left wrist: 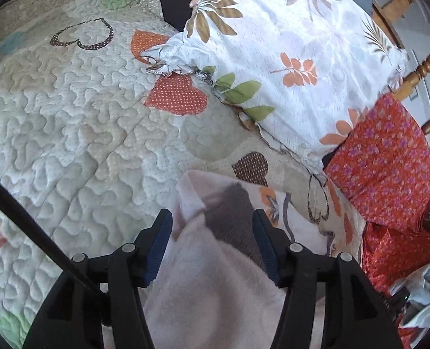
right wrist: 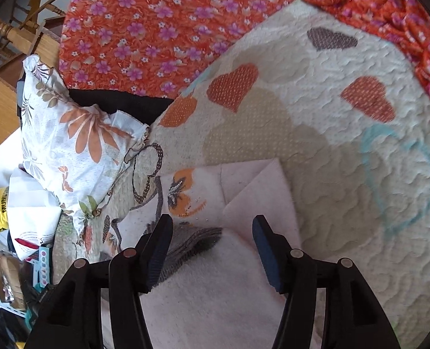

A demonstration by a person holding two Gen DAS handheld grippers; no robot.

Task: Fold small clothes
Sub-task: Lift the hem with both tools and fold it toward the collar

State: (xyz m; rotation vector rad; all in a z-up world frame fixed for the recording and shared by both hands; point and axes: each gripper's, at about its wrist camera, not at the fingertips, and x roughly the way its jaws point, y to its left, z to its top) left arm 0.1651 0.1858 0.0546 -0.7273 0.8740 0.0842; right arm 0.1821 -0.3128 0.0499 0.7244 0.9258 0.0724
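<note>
A small pale pink fleece garment (left wrist: 215,285) with a grey collar band and an orange flower print lies on the quilted bedspread (left wrist: 69,122). My left gripper (left wrist: 212,226) is open, its jaws standing wide apart over the garment's collar end. In the right wrist view the same garment (right wrist: 215,290) lies partly folded, with a folded flap (right wrist: 258,192) ahead. My right gripper (right wrist: 212,232) is open above it, straddling the grey band (right wrist: 191,241). Neither gripper holds any cloth.
A white floral pillow (left wrist: 287,58) lies on the bed ahead of the left gripper, also in the right wrist view (right wrist: 69,145). Red flowered fabric (left wrist: 383,168) lies at the right (right wrist: 171,29). A wooden headboard (left wrist: 424,67) stands behind. Bags and clutter (right wrist: 11,226) sit beside the bed.
</note>
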